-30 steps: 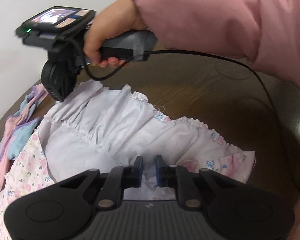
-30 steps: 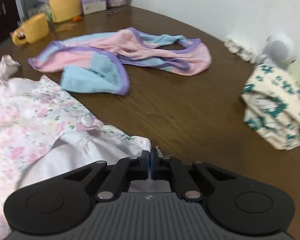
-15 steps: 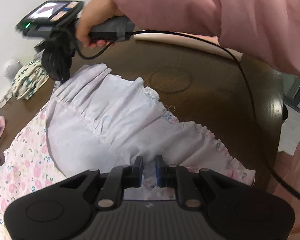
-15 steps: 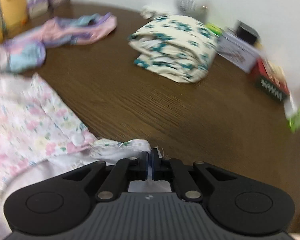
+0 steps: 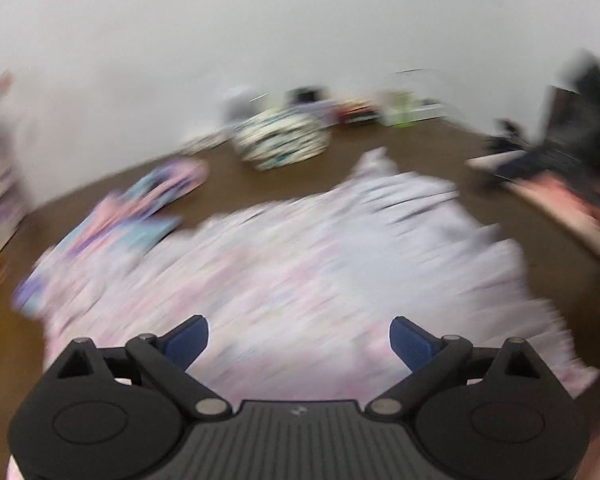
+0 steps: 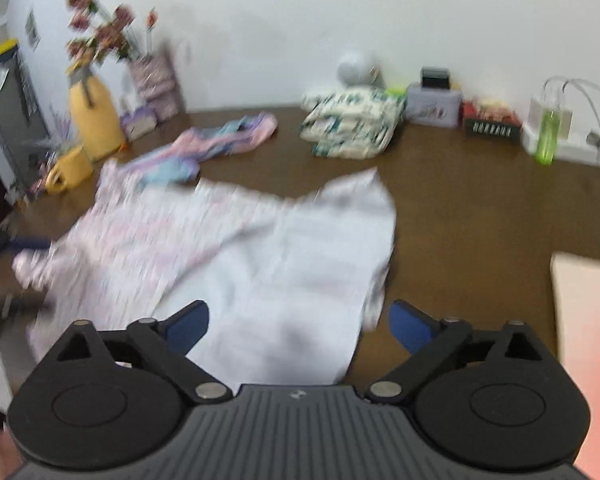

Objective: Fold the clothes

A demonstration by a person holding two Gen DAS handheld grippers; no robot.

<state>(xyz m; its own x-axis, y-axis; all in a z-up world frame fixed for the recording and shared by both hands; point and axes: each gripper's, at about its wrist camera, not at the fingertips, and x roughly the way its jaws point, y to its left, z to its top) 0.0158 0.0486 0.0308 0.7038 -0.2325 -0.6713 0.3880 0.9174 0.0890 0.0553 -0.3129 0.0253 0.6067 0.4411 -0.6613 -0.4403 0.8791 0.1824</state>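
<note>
A pale floral garment [image 5: 300, 264] with its white lining turned up lies spread on the brown table [image 5: 440, 152]; it also shows in the right wrist view [image 6: 260, 248]. Both views are blurred by motion. My left gripper [image 5: 299, 340] is open and empty above the garment's near edge. My right gripper [image 6: 299, 322] is open and empty above the garment's white part. A folded cream cloth with teal print [image 6: 352, 124] and a pink, blue and purple garment [image 6: 216, 146] lie farther back.
A yellow vase with flowers [image 6: 94, 116], a yellow mug [image 6: 70, 170], boxes [image 6: 434, 106], a green bottle [image 6: 548, 136] and a white round speaker [image 6: 354, 68] stand along the wall. A pale board [image 6: 580, 300] lies at the right.
Both grippers have opened and let go of the floral garment, which now lies flat. Both have pulled back and up, so more of the table shows.
</note>
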